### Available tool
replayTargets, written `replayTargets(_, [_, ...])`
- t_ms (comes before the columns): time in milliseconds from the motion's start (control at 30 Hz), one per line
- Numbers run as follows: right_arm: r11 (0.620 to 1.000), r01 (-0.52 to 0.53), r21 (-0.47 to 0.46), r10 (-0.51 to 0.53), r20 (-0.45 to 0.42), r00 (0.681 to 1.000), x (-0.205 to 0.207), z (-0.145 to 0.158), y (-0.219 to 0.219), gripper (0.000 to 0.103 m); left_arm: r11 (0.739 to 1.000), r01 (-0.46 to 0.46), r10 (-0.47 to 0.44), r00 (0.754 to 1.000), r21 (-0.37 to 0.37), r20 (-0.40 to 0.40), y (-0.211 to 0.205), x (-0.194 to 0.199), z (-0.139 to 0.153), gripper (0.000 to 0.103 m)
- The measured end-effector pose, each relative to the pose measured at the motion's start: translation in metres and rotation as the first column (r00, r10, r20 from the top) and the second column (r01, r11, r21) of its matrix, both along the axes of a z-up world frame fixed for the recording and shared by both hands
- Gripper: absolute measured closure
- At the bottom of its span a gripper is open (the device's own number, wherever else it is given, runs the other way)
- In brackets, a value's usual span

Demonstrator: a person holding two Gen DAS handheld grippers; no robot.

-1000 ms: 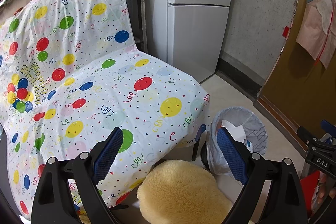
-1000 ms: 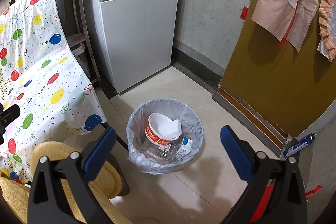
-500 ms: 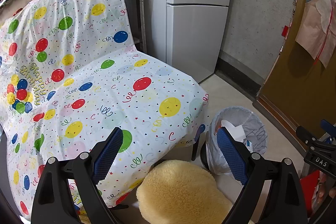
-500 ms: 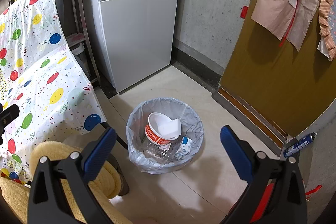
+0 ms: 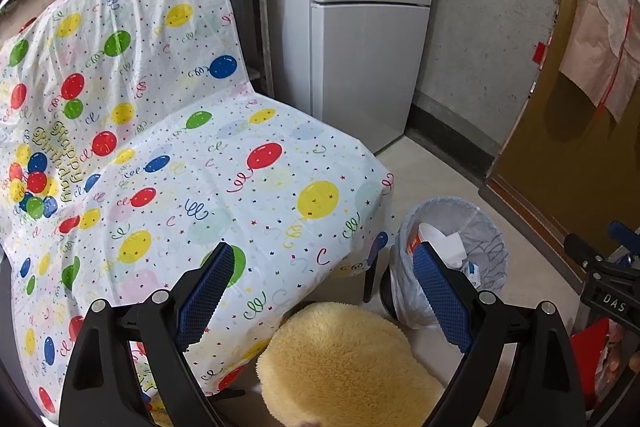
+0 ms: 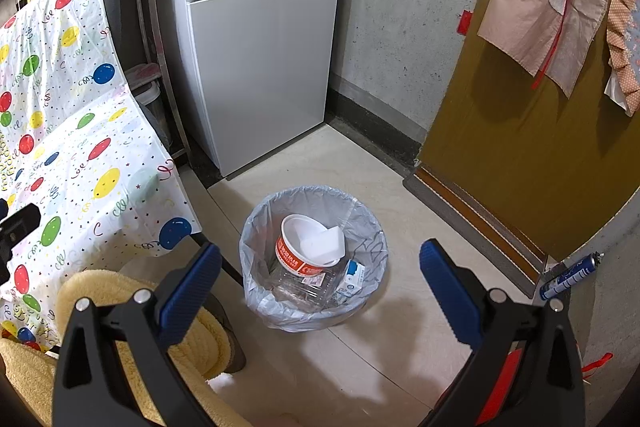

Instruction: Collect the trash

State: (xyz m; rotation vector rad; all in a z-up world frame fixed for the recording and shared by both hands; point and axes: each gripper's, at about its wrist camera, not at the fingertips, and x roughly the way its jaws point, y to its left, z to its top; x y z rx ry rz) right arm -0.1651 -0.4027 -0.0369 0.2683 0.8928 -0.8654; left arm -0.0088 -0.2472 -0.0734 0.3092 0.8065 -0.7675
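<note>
A round trash bin (image 6: 264, 227) lined with a pale plastic bag stands on the floor. Inside lie a red-and-white paper bowl (image 6: 298, 251), a clear plastic container (image 6: 296, 291) and a small blue-and-white carton (image 6: 352, 277). My right gripper (image 6: 320, 279) hovers above and in front of the bin, open, nothing between its fingers. My left gripper (image 5: 324, 287) is open over the front edge of the balloon-print cover (image 5: 200, 167), holding nothing. The bin (image 5: 480, 227) shows at the right of the left wrist view.
A balloon-print sheet (image 6: 80, 167) covers a chair-like seat on the left. A fluffy yellow cushion (image 5: 344, 359) lies below the grippers. A white fridge (image 6: 260, 47) stands behind the bin. A brown door (image 6: 520, 147) is at right, a spray can (image 6: 570, 277) by its foot.
</note>
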Motion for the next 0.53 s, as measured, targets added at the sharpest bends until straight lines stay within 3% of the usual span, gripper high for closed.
replayTargets(367, [1.0,-0.011,0.009,0.011,-0.013,1.0,0.007,-0.005,-0.006,0.006,1.0,-0.016,0.017,0.999,0.015,-0.037,0.008,0.014,-0.012,0.013])
replayTargets(533, [0.993,-0.113,0.01,0.114,-0.029,0.993,0.046,-0.011,0.002,0.006,0.997,-0.082,0.082,0.996,0.009,-0.044,0.041,0.037,-0.013,0.013])
